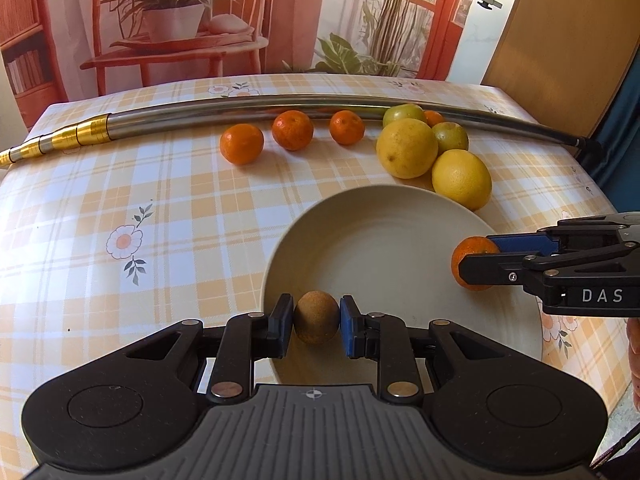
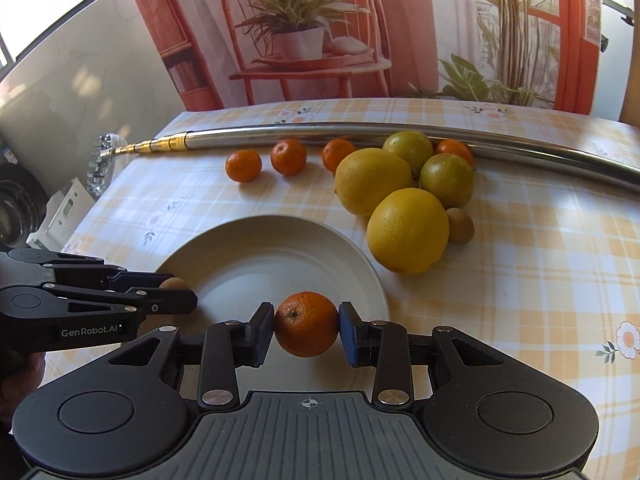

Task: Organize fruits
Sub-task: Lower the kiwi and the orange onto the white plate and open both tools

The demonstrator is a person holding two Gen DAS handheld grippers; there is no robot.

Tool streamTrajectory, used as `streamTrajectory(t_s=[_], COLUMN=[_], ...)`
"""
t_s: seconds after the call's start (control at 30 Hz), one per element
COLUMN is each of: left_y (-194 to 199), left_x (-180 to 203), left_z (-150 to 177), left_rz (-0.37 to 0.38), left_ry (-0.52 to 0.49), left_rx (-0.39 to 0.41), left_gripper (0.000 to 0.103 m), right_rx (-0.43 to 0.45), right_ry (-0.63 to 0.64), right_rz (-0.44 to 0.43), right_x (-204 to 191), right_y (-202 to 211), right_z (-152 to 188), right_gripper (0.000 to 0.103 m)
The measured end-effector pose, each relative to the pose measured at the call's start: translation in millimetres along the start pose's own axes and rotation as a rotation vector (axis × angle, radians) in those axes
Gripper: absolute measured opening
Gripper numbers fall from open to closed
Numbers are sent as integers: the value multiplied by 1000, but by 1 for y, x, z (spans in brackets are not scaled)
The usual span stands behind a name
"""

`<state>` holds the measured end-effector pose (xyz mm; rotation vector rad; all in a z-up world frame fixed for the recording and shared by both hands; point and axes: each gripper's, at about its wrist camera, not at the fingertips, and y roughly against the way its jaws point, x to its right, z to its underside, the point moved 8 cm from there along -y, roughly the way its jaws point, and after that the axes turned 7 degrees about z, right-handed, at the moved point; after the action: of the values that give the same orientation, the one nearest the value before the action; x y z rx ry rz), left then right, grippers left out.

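A table under a yellow-checked cloth (image 1: 120, 184) fills both views, with a long metal pole (image 1: 256, 110) lying across its far side. Near the middle sits a pale plate (image 1: 380, 240), bare of fruit. Beyond its far right rim is a cluster: two big yellow citrus (image 2: 406, 230), two greenish fruits (image 2: 446, 180), one small brown fruit (image 2: 460, 225) tucked beside them and a small orange (image 2: 454, 148) against the pole. Three more small oranges (image 1: 292, 130) line up along the pole, further left.

The left gripper (image 1: 316, 318) pinches a brown kiwi-like fruit (image 1: 316, 316) between its pads, over the plate's near left rim. The right gripper (image 2: 307, 326) is clamped on a tangerine (image 2: 306, 323), over the plate's near right edge.

The step in hand looks like delivery: both fruits are carried and poised above the plate, neither set down. Next, each needs lowering until it rests on the plate's flat, with a gap between them, before the pads spread. Both are round, so a release on the sloped rim risks them rolling off.
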<state>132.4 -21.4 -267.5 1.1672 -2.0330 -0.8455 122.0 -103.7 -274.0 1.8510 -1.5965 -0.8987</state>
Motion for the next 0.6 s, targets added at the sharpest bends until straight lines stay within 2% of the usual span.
streamTrajectory(t_s=[0.6], left_y=[-4], left_x=[3], left_z=[1], left_rz=[6], left_ry=[-19], left_rx=[-1], left_gripper=[27], right_rx=[-27], right_ry=[28], right_rz=[19], right_x=[2], right_y=[-8], right_z=[4], right_gripper=[35])
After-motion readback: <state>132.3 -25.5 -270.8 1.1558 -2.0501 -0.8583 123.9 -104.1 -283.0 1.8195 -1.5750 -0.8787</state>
